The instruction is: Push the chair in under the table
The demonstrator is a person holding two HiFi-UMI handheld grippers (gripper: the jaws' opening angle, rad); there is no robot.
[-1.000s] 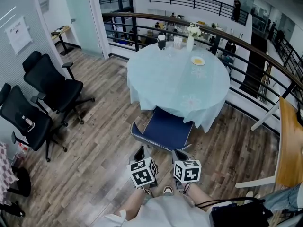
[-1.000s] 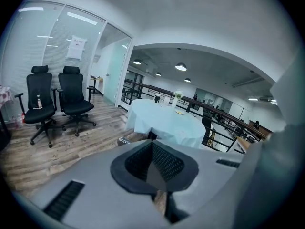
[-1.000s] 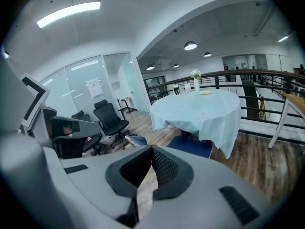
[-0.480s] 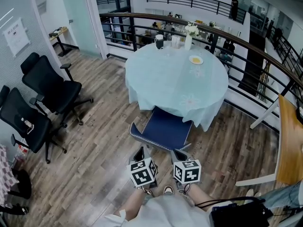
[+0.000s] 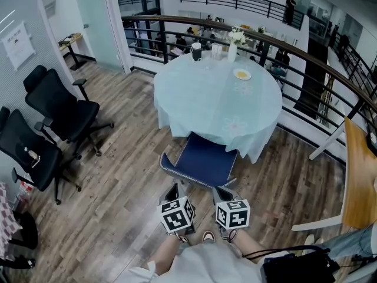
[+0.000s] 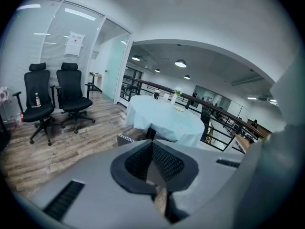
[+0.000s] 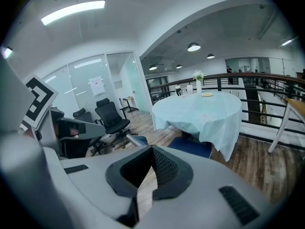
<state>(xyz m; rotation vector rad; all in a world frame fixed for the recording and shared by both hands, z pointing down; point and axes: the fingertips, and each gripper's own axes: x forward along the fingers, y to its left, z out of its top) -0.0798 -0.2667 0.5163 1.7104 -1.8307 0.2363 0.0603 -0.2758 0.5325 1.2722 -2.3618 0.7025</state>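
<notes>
At the far left, two black office chairs [image 5: 56, 102] stand side by side on the wooden floor [image 5: 118, 175], against a glass wall with a sheet of paper [image 5: 16, 40] stuck on it. One of them has a small bottle lying on its seat.

In the middle is the round table [image 5: 218, 99], covered by a pale blue cloth that hangs well down all round. Along its far side stand a dark cup [image 5: 197, 52], a white vase of flowers [image 5: 237, 40] and a small plate [image 5: 242, 74] with something yellow on it (too small to tell what). The blue chair [image 5: 200, 161] is at the near side of the table. The far end of its seat is tucked under the hem of the cloth, while most of the seat and its patterned near edge stick out toward the person.

Just short of that edge, low in the head view, the left gripper [image 5: 172, 192] points toward the chair. Its own view shows its jaws [image 6: 152, 149] pressed together with nothing between them, and the chair [image 6: 126, 137] a little way ahead, not touched. Beside it, the right gripper [image 5: 222, 193] is held alike. Its jaws [image 7: 152, 151] are also closed on nothing, and the blue seat [image 7: 190, 147] lies ahead below the cloth. The two marker cubes sit side by side above the person's shoes.

Behind and to the right of the table, a black railing [image 5: 306, 58] with a wooden handrail curves round. At the right edge is a piece of light wooden furniture [image 5: 359, 181] on white legs, and a black bag [image 5: 294, 267] sits in the lower right corner.
</notes>
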